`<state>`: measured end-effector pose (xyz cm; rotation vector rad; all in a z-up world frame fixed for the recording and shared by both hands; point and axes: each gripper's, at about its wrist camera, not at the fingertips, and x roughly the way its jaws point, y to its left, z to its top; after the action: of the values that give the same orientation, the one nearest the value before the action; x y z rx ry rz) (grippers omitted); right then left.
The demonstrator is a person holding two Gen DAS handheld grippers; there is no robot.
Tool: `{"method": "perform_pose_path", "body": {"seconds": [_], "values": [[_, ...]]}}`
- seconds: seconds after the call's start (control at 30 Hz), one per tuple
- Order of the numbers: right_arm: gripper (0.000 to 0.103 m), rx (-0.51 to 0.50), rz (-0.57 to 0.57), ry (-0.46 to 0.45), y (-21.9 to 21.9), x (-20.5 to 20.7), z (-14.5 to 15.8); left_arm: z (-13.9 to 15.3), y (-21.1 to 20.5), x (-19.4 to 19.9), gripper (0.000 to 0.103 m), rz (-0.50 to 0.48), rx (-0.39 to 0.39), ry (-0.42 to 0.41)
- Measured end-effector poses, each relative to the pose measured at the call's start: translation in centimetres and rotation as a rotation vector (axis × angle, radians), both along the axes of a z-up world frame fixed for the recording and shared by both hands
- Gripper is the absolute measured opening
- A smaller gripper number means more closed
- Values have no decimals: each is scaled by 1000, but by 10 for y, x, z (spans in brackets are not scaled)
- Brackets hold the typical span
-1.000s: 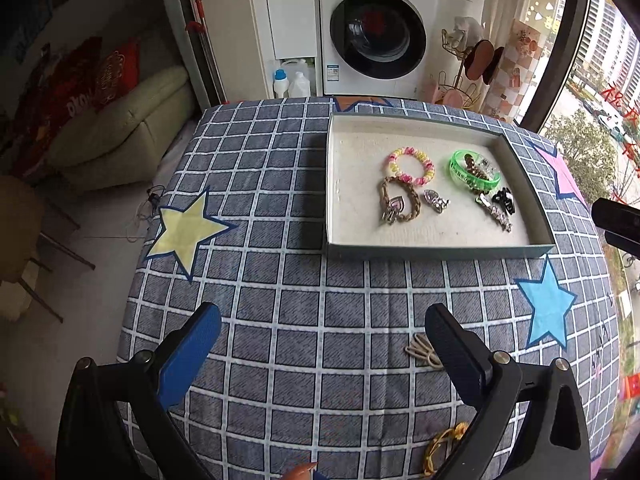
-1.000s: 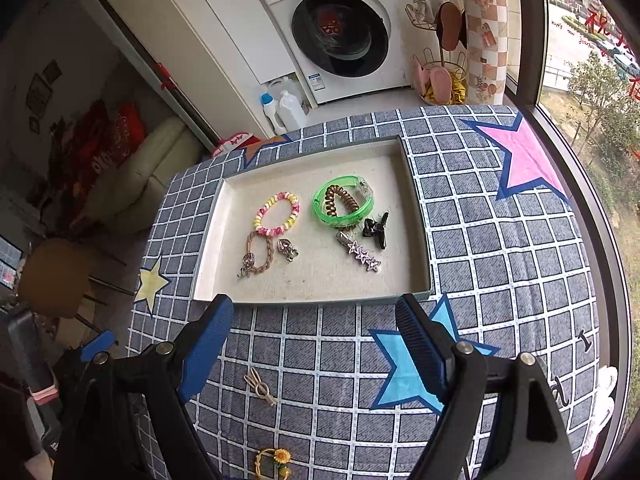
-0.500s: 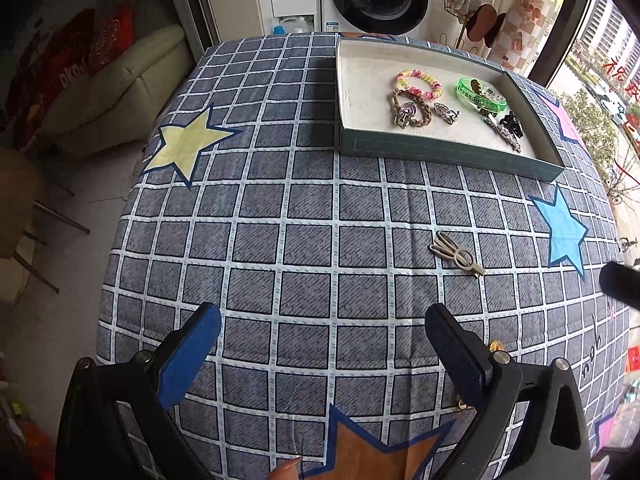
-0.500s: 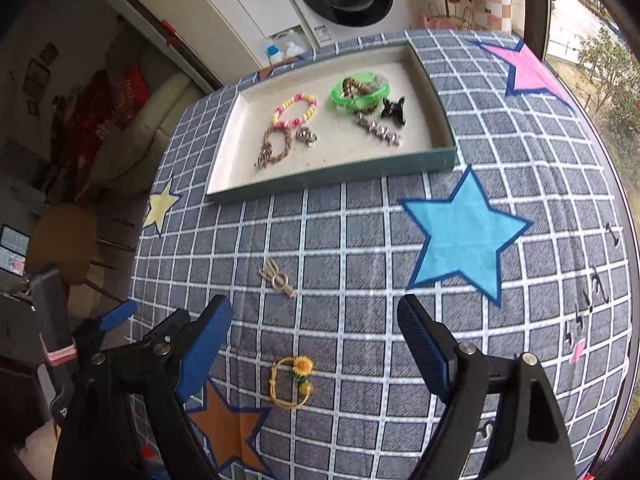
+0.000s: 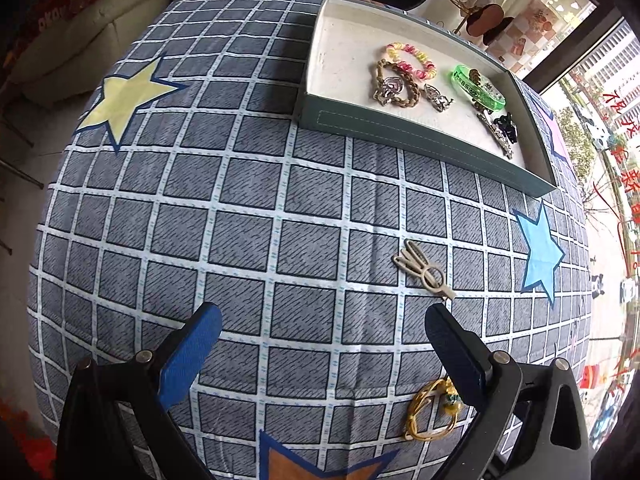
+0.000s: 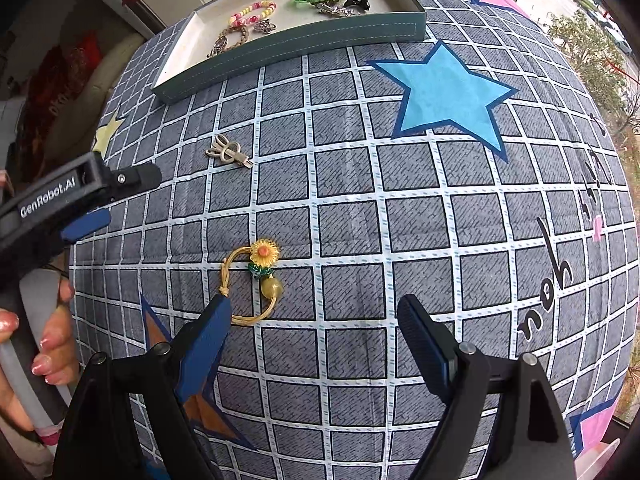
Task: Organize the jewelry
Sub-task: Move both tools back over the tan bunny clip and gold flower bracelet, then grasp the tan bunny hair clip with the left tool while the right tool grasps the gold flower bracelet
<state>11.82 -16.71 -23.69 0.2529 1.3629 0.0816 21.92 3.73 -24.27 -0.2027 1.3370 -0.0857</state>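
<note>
Two wide-open hand-held grippers, left (image 5: pixel 322 344) and right (image 6: pixel 314 322), hang empty over the desk; the thin yellow sunflower-charm cord bracelet (image 6: pixel 254 286) could slip from closing pads.

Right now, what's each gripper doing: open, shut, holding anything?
Left gripper: open, empty, above the tablecloth.
Right gripper: open, empty; the sunflower bracelet lies by its left finger, not gripped.
</note>
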Motion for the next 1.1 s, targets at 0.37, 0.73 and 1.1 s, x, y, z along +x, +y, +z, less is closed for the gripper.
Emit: {"method": "perform_pose_path", "body": {"seconds": [0.37,0.73,1.1], "values": [[70,-101,97,-79,18,-1,-9,-14,-37,22,103,-74,14,17],[58,-191,197,-138,36,-11,-16,-26,-65,34,103,-87,90,20],[22,-219,209,-149,37,-17,-13,-17,-99,34,34,-175,171,-46]]}}
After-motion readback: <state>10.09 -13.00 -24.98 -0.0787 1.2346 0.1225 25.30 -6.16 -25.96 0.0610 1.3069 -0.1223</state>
